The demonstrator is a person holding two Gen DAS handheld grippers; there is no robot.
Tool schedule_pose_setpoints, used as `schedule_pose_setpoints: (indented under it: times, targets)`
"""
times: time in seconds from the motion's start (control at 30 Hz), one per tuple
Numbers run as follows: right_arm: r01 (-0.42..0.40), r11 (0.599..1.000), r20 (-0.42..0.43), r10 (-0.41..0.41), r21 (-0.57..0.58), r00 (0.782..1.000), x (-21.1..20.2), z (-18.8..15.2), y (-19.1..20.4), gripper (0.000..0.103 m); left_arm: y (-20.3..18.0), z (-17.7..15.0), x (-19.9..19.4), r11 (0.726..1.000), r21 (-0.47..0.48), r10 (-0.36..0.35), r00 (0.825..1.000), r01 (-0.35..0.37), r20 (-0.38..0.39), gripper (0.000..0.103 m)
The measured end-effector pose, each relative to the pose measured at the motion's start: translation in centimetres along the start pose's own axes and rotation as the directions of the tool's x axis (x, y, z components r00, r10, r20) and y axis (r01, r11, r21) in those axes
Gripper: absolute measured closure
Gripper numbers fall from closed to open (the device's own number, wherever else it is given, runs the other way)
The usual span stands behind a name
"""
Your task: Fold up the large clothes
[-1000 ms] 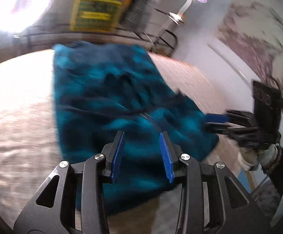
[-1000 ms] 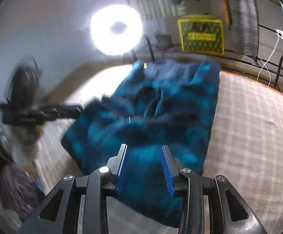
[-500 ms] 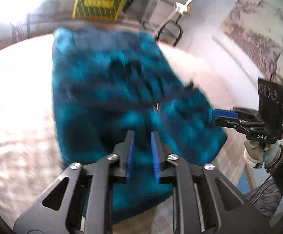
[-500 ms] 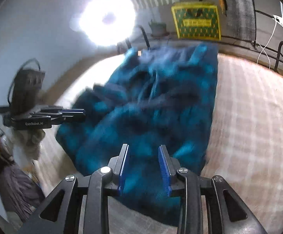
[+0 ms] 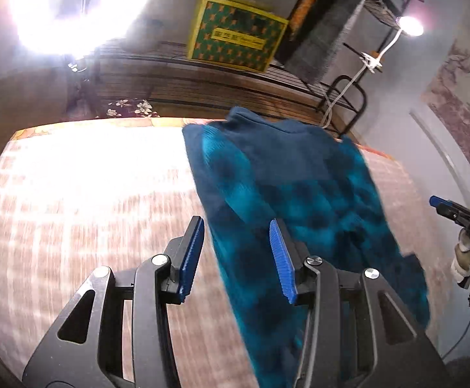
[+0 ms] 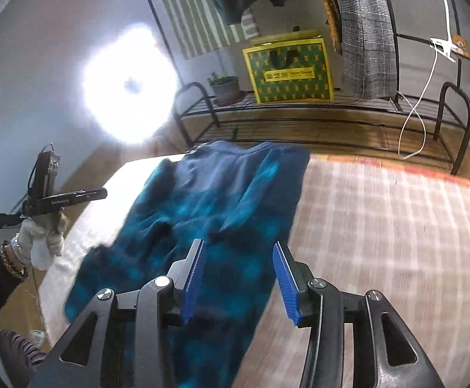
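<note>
A large teal and dark blue mottled garment (image 5: 299, 200) lies in a long folded strip on the checked bed cover (image 5: 89, 210); it also shows in the right wrist view (image 6: 222, 226). My left gripper (image 5: 236, 255) is open and empty, above the garment's left edge. My right gripper (image 6: 239, 274) is open and empty, above the garment's right edge. Each gripper shows small in the other's view, the right one (image 5: 454, 213) at the right edge and the left one (image 6: 70, 197) at the left, both off the cloth.
A black metal rack (image 6: 332, 106) stands beyond the bed's far end with a yellow-green box (image 6: 288, 68) and a potted plant (image 6: 225, 87). Clothes hang above it. A bright ring light (image 6: 128, 87) glares at left. A white cable (image 6: 419, 123) dangles at right.
Both grippers narrowed over the garment, then opened wide and pulled back and apart. The garment now lies narrower and stiller on the bed.
</note>
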State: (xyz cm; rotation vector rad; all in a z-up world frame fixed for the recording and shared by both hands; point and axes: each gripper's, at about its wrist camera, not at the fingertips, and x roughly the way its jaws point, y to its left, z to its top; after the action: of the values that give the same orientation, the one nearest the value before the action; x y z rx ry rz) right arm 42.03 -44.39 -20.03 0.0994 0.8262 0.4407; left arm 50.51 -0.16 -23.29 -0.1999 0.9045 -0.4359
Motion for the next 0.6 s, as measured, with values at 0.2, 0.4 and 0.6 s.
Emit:
schedule_pose_setpoints:
  times: [0.2,0.4,0.6]
  targets:
    - [0.015,0.999,-0.052,-0.018,-0.049,0.998,6.7,2.1,-0.6,0.069,0.9,1.6,6.0,0.997,0.064,0.045,0.999,-0.043,-0.026,0.060]
    - [0.020,0.999,-0.112,-0.022,-0.025,0.993,11.7,3.3,-1.0,0.065,1.1,2.6,8.3,0.996,0.077,0.050,0.998,-0.047,-0.039,0.060]
    - [0.027,0.998,-0.119,-0.020,0.055,0.993,12.4,5.8,-1.5,0.053,0.7,4.7,7.0,0.999,0.043,-0.018,0.998,0.020,-0.057,0.060]
